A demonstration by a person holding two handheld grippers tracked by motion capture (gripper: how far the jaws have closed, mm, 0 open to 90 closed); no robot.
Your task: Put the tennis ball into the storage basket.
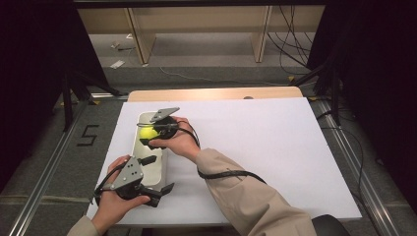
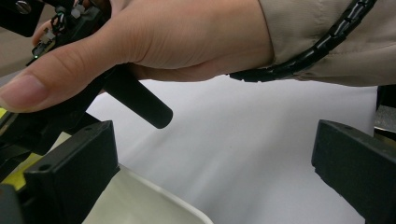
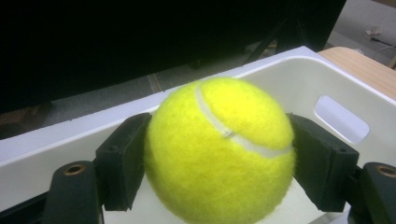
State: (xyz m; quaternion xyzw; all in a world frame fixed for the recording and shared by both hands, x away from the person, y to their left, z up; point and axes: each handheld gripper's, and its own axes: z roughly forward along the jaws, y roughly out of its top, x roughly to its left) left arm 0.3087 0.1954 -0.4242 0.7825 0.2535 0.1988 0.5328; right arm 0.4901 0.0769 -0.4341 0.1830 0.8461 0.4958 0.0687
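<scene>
A yellow tennis ball (image 1: 146, 132) (image 3: 219, 149) is clamped between the black pads of my right gripper (image 1: 150, 134) (image 3: 219, 156), which is shut on it. The ball hangs inside a white bin (image 1: 143, 116) (image 3: 280, 74) at the left of the table, near the bin's far end with its cut-out handle. My left gripper (image 1: 158, 173) (image 2: 215, 163) sits at the bin's (image 2: 140, 203) near end with its jaws wide open. The bin's near right corner lies between them, and no pad presses on anything. The right hand (image 2: 177, 37) and its sleeve cross the top of the left gripper view.
A white sheet (image 1: 255, 147) covers the table, whose wooden far edge (image 1: 216, 93) shows beyond it. Metal rails (image 1: 44, 177) run along both sides. Cables (image 1: 290, 39) and wooden shelf legs (image 1: 140, 39) are on the floor behind.
</scene>
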